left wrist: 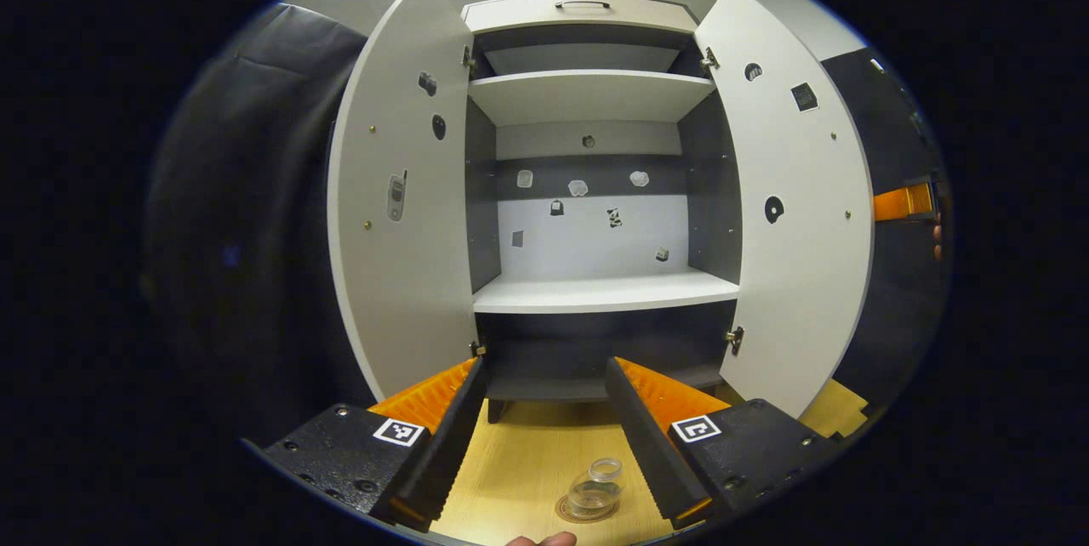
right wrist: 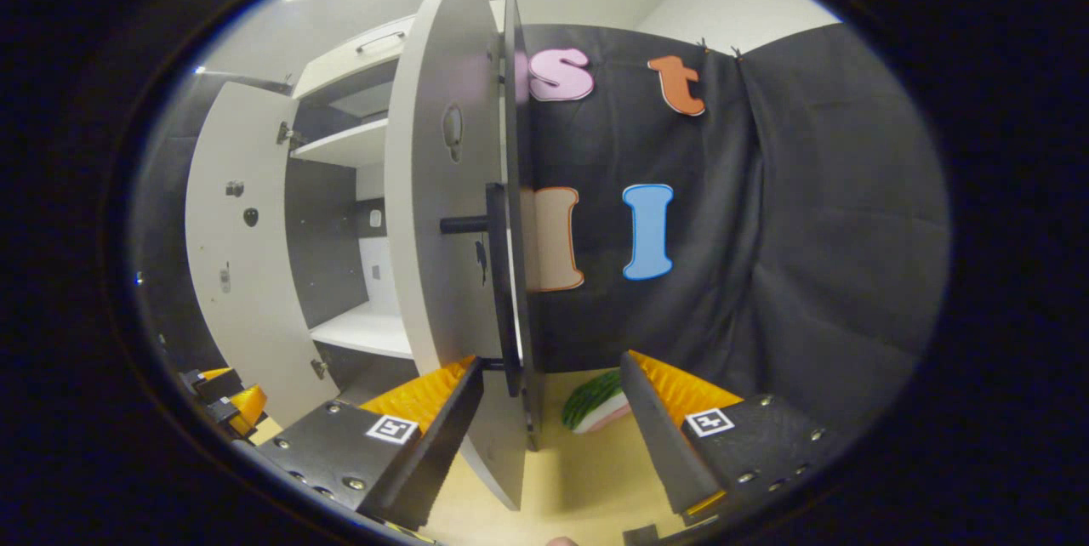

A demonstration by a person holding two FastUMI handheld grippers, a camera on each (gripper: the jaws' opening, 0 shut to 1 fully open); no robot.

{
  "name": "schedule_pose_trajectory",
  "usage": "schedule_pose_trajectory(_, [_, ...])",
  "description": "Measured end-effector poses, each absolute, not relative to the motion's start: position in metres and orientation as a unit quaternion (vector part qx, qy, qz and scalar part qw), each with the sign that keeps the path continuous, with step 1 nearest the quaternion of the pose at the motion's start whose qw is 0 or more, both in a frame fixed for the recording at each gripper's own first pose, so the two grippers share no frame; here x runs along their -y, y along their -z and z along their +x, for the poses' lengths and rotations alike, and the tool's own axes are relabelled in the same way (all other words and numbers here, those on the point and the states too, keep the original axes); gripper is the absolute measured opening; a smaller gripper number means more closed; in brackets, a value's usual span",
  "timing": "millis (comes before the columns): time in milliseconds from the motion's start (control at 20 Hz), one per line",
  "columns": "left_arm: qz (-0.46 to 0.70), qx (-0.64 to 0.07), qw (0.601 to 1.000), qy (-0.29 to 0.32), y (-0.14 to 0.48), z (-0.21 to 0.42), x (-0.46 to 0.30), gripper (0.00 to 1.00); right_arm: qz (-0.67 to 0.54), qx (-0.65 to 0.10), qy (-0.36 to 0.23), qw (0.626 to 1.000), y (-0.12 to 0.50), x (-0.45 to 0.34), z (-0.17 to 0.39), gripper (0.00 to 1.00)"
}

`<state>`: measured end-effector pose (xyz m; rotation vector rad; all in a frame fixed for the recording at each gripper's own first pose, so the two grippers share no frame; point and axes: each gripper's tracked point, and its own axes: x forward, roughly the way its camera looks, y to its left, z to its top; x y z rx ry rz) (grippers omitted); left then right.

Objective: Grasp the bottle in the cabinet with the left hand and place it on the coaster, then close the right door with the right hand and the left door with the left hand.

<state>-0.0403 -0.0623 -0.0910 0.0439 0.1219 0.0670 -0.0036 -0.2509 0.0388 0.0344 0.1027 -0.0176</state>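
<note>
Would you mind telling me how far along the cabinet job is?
Done: the bottle sits on the coaster, with the left hand-held gripper open above. In hand: the right hand-held gripper, open, straddles the right door edge. Left: closing it, then the left door.

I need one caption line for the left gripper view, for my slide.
Open jaws of the left gripper above the small clear glass bottle standing on the round coaster, before the open white cabinet.

Left tongs (left wrist: pixel 544 431) gape over the bench (left wrist: pixel 519 461) — the bottle (left wrist: pixel 597 488) stands on its coaster (left wrist: pixel 568 512) between them. Beyond, the cabinet (left wrist: pixel 595 291) has both doors — left door (left wrist: pixel 400 214), right door (left wrist: pixel 791 214) — open.
</note>
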Motion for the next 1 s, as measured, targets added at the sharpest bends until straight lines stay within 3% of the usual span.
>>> schedule_pose_trajectory(600, [0.028,-0.076,0.995,-0.061,0.100,-0.057,0.023,0.90,0.022,-0.045,-0.066,0.997,-0.038,0.187,0.009,0.98])
schedule_pose_trajectory(1000, [0.012,-0.090,0.992,-0.087,0.112,-0.068,-0.011,0.90,0.033,-0.044,-0.081,0.995,-0.037,0.154,0.025,0.98])
